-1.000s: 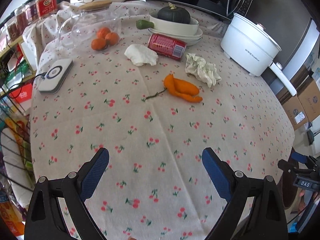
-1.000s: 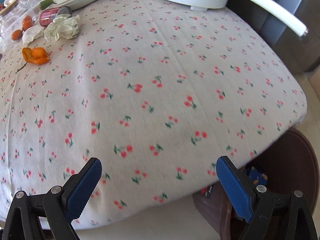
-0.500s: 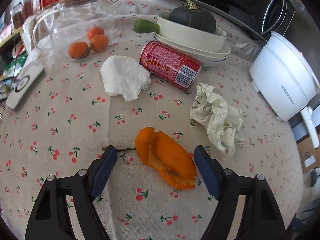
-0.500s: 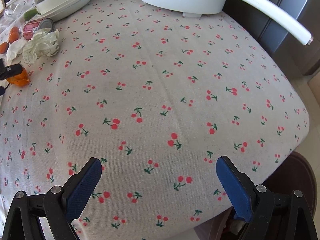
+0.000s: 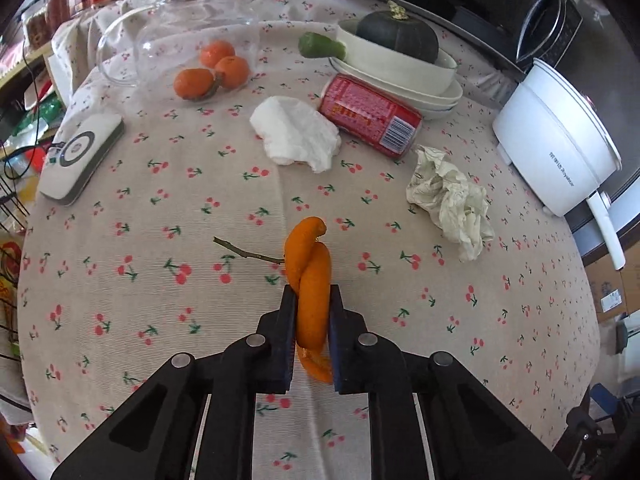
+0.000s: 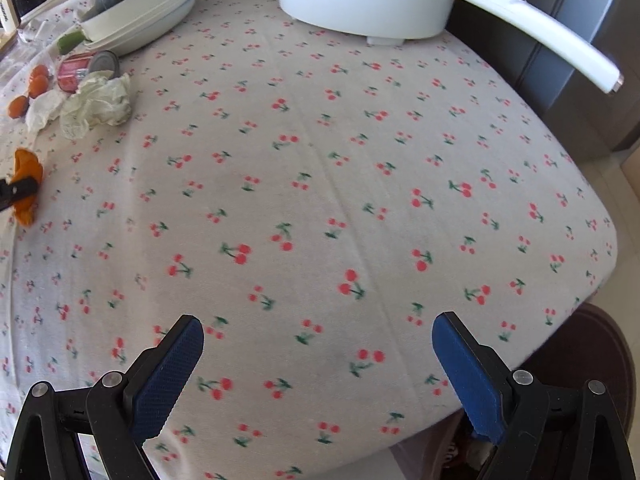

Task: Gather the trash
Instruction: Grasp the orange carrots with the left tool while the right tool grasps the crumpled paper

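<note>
An orange peel (image 5: 310,276) with a thin twig (image 5: 244,251) at its side lies on the cherry-print tablecloth. My left gripper (image 5: 311,298) is closing on the peel, and its pads press both sides of it. Beyond the peel lie a white tissue wad (image 5: 296,134), a red can (image 5: 370,116) on its side and a crumpled greenish paper (image 5: 450,196). My right gripper (image 6: 318,330) hangs open over the cloth near the table's front edge, with nothing between its fingers. The right wrist view shows the peel (image 6: 25,172) far left, clamped by the left gripper.
A white electric pot (image 5: 556,144) with a long handle stands at the right. Stacked white bowls (image 5: 400,76) hold a dark squash (image 5: 392,36). A glass jar (image 5: 172,36) lies behind three tangerines (image 5: 212,72). A white device (image 5: 80,158) rests at the left. A brown stool (image 6: 592,368) sits beyond the table edge.
My left gripper moved forward over the table to the orange peel and its jaws closed from wide open onto it. The right gripper stayed open and barely shifted.
</note>
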{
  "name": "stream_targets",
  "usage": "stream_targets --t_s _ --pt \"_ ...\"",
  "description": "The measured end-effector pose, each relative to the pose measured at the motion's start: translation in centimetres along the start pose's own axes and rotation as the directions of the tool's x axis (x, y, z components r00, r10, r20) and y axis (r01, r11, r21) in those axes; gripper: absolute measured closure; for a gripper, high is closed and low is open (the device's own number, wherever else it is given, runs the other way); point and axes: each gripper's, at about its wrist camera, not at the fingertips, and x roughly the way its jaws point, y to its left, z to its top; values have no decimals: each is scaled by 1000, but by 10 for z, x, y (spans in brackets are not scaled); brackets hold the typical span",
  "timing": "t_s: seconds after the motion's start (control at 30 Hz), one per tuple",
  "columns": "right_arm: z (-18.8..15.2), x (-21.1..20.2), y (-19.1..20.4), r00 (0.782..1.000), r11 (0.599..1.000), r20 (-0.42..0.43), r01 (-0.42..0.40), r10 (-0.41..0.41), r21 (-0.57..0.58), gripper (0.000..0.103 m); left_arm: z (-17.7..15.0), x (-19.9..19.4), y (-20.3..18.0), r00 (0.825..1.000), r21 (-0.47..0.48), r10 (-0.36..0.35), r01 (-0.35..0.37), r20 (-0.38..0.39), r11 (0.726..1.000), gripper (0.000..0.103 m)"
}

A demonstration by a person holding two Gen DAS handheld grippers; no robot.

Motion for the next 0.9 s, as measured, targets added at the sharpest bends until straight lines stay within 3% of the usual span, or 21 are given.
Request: stream_targets --t_s 0.13,0.3,0.47,0.6,0.77,0.83,0.9 --pt "24 5 31 999 999 29 -17 18 -34 8 3 -12 27 1000 -22 -2 2 12 1000 89" --pt "67 26 82 992 993 61 -106 109 -53 8 5 -16 52 1000 -59 -26 26 10 998 89" --pt "107 59 136 989 990 63 -129 133 -63 8 3 -15 57 1000 -11 -20 20 24 1000 89" --pt "126 80 156 985 987 58 -160 161 -30 10 5 -7 67 1000 -17 -14 14 16 1000 89" --pt "141 96 165 980 982 61 -189 189 1 26 9 -2 82 1000 -52 -13 14 10 999 89" --pt "143 103 166 978 979 37 -206 206 -4 50 10 -3 81 1000 -55 -11 12 11 998 89" --pt "140 104 166 977 978 26 -210 211 -14 58 9 -4 79 1000 -52 -13 13 8 999 89"
